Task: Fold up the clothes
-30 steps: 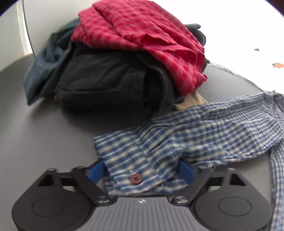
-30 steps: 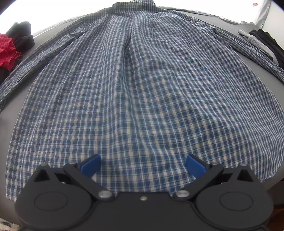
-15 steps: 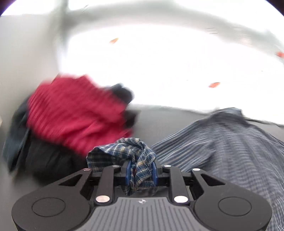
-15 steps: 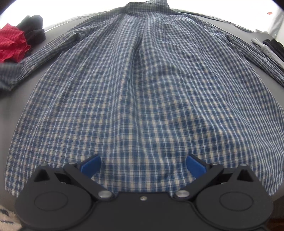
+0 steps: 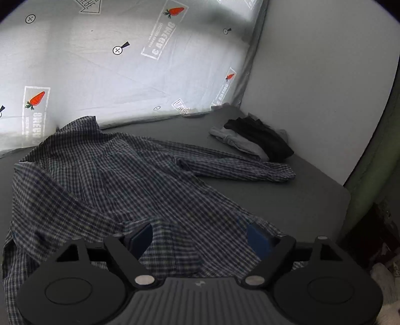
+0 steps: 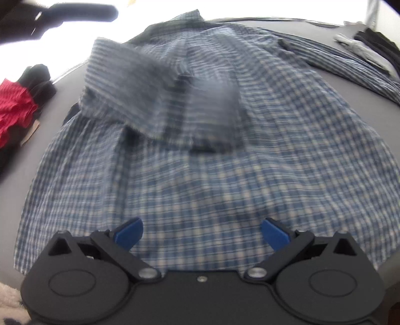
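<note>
A blue-and-white checked shirt point(image 5: 112, 180) lies spread back-up on the grey table point(image 5: 312, 200). In the right wrist view its left sleeve point(image 6: 160, 100) lies folded across the shirt's point(image 6: 250, 162) upper back. The other sleeve point(image 5: 237, 165) stretches out to the right. My left gripper point(image 5: 200, 236) hovers over the shirt's lower part. Its jaws are opening, and the cloth lies loose below them, not pinched. My right gripper point(image 6: 202, 231) stands open over the hem with nothing held. A dark blurred shape point(image 6: 75, 12) crosses the top left of the right wrist view.
A heap of red and black clothes point(image 6: 15, 117) sits at the table's left. Folded grey and black garments point(image 5: 257, 140) rest at the far right corner. A carrot-printed sheet point(image 5: 125, 62) hangs behind the table, and the table edge point(image 5: 347, 200) drops off on the right.
My left gripper shut on the sleeve cuff near the clothes heap, carried it across over the shirt's back and let go. The right gripper shifted a little over the hem.
</note>
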Tool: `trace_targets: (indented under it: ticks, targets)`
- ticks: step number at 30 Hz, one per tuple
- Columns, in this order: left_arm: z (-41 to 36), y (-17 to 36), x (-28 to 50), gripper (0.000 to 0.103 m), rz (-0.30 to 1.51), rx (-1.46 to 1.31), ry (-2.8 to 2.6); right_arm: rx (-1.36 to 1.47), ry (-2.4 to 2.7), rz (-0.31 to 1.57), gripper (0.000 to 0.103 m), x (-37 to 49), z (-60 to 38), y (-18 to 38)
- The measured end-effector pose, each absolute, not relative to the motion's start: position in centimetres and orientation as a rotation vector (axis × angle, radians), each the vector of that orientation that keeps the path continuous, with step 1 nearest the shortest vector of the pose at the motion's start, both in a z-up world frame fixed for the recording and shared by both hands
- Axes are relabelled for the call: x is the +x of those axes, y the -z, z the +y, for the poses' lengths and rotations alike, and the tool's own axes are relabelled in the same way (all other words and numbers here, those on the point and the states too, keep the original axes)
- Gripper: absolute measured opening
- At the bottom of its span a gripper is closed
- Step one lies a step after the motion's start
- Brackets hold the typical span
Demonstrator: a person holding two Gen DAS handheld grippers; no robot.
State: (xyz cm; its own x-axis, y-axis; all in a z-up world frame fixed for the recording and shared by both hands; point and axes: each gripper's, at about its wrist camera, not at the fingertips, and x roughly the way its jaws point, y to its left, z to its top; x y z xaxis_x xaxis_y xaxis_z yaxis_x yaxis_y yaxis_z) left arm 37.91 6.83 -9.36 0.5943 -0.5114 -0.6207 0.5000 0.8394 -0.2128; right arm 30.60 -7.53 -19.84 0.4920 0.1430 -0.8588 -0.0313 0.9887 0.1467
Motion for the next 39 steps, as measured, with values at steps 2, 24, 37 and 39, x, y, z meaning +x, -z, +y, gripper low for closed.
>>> trace_targets:
  ticks: [2, 24, 37, 39]
  targets:
    - [8.6, 10.5, 37.6, 0.084, 0.757, 0.005, 0.495, 0.069, -0.077, 1.031, 0.102, 30.4, -7.9, 19.6]
    - [27.6, 18.8, 30.4, 0.083, 1.140, -0.209, -0.053, -0.796, -0.159, 0.704, 0.070, 34.7, 3.6, 21.3]
    - [23.6, 16.9, 30.4, 0.001, 1.123, -0.068, -0.124, -0.775, -0.253, 0.558, 0.001, 37.9, 0.6, 19.0]
    - [21.5, 15.4, 30.6, 0.001, 1.099, -0.040, -0.120, -0.802, -0.228, 0.482, 0.000, 39.3, -1.5, 17.6]
